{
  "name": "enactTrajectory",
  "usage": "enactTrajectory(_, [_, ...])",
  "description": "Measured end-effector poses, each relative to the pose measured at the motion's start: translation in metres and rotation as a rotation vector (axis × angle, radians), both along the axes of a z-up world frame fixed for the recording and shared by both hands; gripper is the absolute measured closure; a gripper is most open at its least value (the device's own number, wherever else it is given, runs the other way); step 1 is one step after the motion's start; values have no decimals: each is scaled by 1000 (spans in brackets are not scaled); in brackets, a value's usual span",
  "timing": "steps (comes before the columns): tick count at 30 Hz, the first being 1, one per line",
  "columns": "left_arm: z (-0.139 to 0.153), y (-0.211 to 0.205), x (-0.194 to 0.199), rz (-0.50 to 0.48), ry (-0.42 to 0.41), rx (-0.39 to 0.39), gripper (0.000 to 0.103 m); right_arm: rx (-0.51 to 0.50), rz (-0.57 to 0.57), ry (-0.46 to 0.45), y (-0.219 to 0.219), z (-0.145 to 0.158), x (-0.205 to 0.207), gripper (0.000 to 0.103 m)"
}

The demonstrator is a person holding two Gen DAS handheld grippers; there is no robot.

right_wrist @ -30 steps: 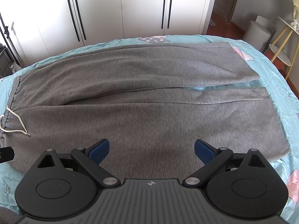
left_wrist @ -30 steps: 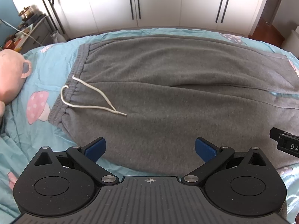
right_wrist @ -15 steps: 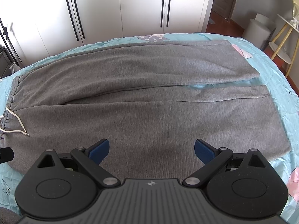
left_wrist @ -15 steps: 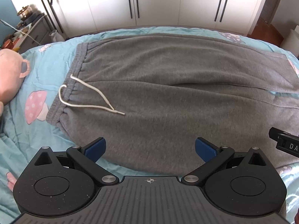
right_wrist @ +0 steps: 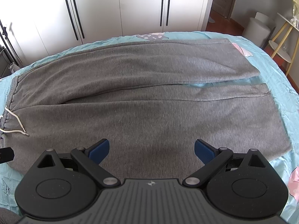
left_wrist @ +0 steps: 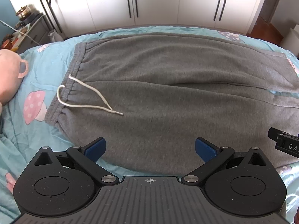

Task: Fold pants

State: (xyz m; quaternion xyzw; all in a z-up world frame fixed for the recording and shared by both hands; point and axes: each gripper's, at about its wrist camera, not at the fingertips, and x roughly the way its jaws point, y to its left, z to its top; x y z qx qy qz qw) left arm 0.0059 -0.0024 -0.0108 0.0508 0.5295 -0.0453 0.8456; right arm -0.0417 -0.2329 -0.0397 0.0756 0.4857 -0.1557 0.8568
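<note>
Grey sweatpants lie flat across a turquoise bedspread, waistband to the left with a white drawstring loose on the fabric. Both legs run to the right, side by side, hems near the bed's right side. My left gripper is open above the near edge of the hip area, nothing between its blue pads. My right gripper is open over the near leg, also empty. The right gripper's edge shows in the left wrist view.
White wardrobe doors stand behind the bed. A pink plush toy lies at the left on the bedspread. A cluttered grey dresser is at far left. A small round side table and a white cylinder stand right of the bed.
Both views have crept slightly forward and up over the pants. Neither gripper has changed its opening, and the pants lie as before.
</note>
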Motion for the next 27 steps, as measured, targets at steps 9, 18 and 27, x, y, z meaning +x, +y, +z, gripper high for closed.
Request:
enactTrajectory(9, [-1,-4,1,-7,10,-1,0,2,-1,5,0,-2,0,5])
enactTrajectory(18, [-2,-5,1,-9,14,-3,0,3,-5,7,-1,-4,1,5])
enactTrajectory(27, [-12,-6,8,-10,27,-1,0,18,-8,9,-4,-9,3,5])
